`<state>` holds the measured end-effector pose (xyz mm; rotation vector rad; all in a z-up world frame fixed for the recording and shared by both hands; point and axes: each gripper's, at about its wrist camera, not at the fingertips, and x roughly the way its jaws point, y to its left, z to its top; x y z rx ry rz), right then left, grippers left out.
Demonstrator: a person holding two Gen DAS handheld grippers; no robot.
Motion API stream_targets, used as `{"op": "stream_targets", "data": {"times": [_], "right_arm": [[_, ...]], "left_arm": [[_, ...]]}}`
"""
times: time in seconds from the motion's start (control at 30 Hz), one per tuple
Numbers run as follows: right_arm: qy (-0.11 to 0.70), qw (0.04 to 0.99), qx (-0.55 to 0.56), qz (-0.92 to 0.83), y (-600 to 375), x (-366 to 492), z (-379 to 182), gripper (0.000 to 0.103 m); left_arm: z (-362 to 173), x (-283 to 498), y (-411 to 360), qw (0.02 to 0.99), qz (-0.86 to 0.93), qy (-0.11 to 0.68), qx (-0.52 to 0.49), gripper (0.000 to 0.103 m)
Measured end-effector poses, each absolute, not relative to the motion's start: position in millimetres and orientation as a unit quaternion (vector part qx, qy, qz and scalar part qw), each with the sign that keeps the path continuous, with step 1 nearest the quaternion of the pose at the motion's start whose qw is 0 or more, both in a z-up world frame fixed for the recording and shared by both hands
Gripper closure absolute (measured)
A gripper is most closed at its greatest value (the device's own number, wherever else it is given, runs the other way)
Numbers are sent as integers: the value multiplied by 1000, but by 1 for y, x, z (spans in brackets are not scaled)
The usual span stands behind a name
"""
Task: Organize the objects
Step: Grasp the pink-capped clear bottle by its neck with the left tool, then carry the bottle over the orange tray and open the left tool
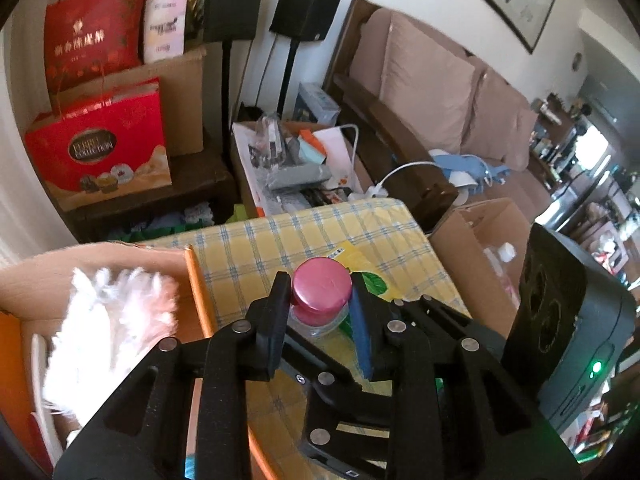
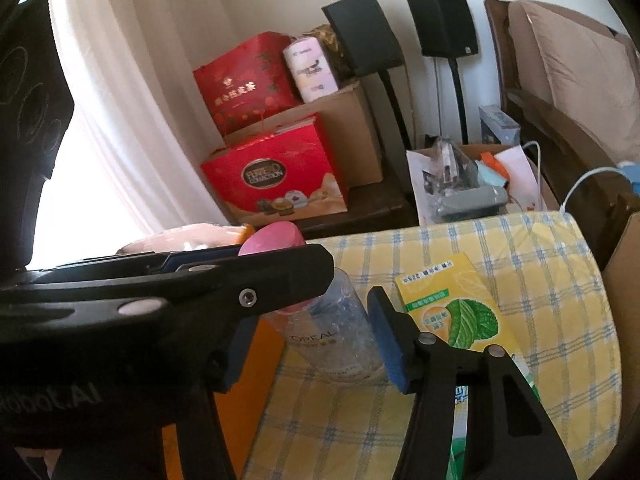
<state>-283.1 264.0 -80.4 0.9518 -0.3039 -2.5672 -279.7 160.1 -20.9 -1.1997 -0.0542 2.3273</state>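
A clear bottle with a pink cap (image 1: 321, 290) stands on the yellow checked cloth (image 1: 280, 240). My left gripper (image 1: 320, 300) is shut on its cap, one finger on each side. In the right wrist view the same bottle (image 2: 336, 332) shows below the left gripper's black finger (image 2: 240, 280). My right gripper (image 2: 316, 344) is open, its jaws either side of the bottle's body; the blue pad (image 2: 390, 344) is close to the bottle. A yellow mint-leaf packet (image 2: 456, 308) lies flat on the cloth right of the bottle, and also shows in the left wrist view (image 1: 360, 268).
An open cardboard box (image 1: 100, 264) with a white fluffy item (image 1: 108, 320) sits left of the cloth. Another cardboard box (image 1: 480, 240) stands to the right. Red gift bags (image 2: 276, 176), speaker stands (image 2: 364, 32) and a sofa (image 1: 440, 92) are behind.
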Motion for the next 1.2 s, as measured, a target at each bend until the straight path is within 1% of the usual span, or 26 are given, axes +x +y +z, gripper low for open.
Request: {"op": "stream_targets", "data": {"times": [0.3,0.4,0.53,0.63,0.8,0.97,1.2], "right_arm": [[-59,225,308,-923,231,-253,-12,47],[-55,239,299,-922,219,-246,5,48],[-63,263,300,-915,199,-240,17,49],[-72,280,307,-906,186,-240,13,51],[-75,288,334,-894,164,-247,-8,54],[-69,281,361,-886,151,-259,-38,54],[-51,269,401,-874,143,-276,-66,54]], "left_arm": [[50,-249,123,254,878,-24,-404,76],[66,-241,107,248,883,-24,-398,76],[74,-233,89,236,887,-15,-396,76],[69,-232,77,228,885,-15,-406,76],[43,-240,60,226,873,-30,-432,76],[13,-248,54,223,865,-33,-448,76],[-22,-264,49,228,849,-48,-474,77]]}}
